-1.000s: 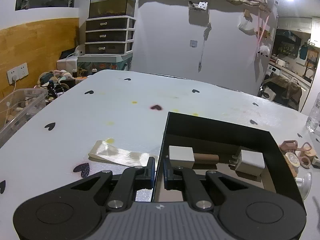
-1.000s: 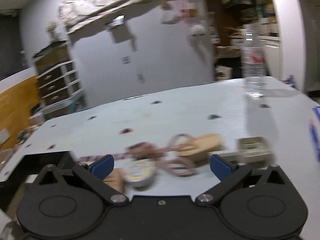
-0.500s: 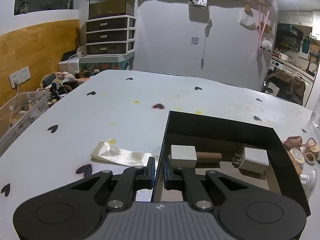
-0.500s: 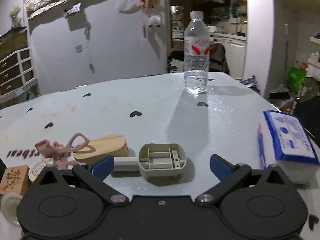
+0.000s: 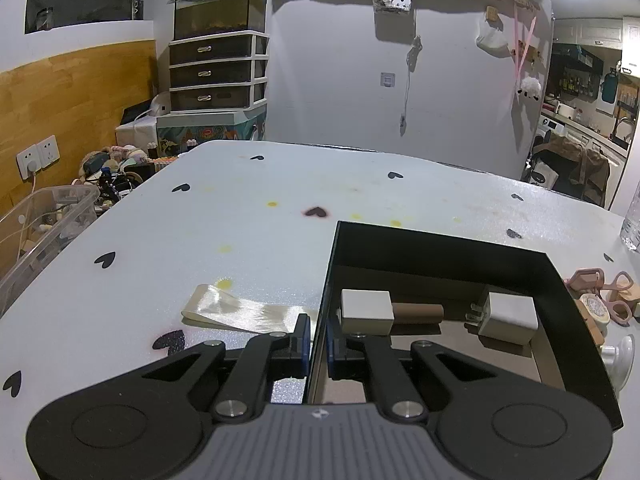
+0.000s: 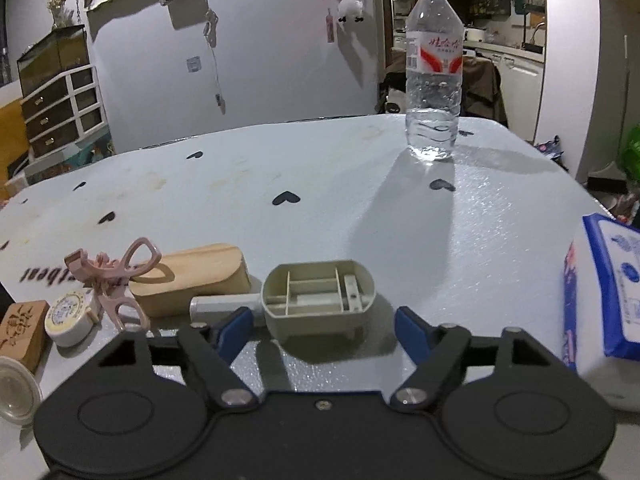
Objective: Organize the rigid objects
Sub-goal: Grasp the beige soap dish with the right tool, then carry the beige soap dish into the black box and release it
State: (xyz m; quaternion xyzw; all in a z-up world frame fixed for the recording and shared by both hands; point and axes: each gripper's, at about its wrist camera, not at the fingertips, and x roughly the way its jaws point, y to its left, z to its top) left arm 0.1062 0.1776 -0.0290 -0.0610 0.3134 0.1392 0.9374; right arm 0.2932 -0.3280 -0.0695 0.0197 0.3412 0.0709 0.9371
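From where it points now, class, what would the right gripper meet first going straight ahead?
Probably the beige plastic casing, lying open side up just ahead of the right gripper, whose jaws have just been closing around it.

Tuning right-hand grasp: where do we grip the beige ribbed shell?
Grip the beige ribbed shell across its two rounded ends, coming from the near side, low. It lies open side up, long axis across the right gripper, whose closing jaws already flank it without touching.

Two matching black handheld grippers

The left gripper and right gripper each show blue finger pads, angular black linkages, silver pivot screws, round embossed discs; the left's base is ribbed grey.
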